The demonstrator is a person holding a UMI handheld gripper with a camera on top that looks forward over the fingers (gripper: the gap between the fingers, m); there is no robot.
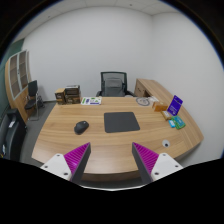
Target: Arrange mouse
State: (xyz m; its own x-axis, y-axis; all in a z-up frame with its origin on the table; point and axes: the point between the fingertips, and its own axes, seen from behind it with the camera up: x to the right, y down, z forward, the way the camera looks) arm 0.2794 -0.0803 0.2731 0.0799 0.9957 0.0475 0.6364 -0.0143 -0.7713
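An office with white walls holds a large curved wooden desk (110, 135), with a black office chair (114, 83) behind it and shelving against the wall to one side. A black mouse (81, 126) rests on the desk just beside a dark mouse pad (121, 122), not on it. The gripper (111, 161) hovers well short of both, its fingers spread apart and holding nothing.
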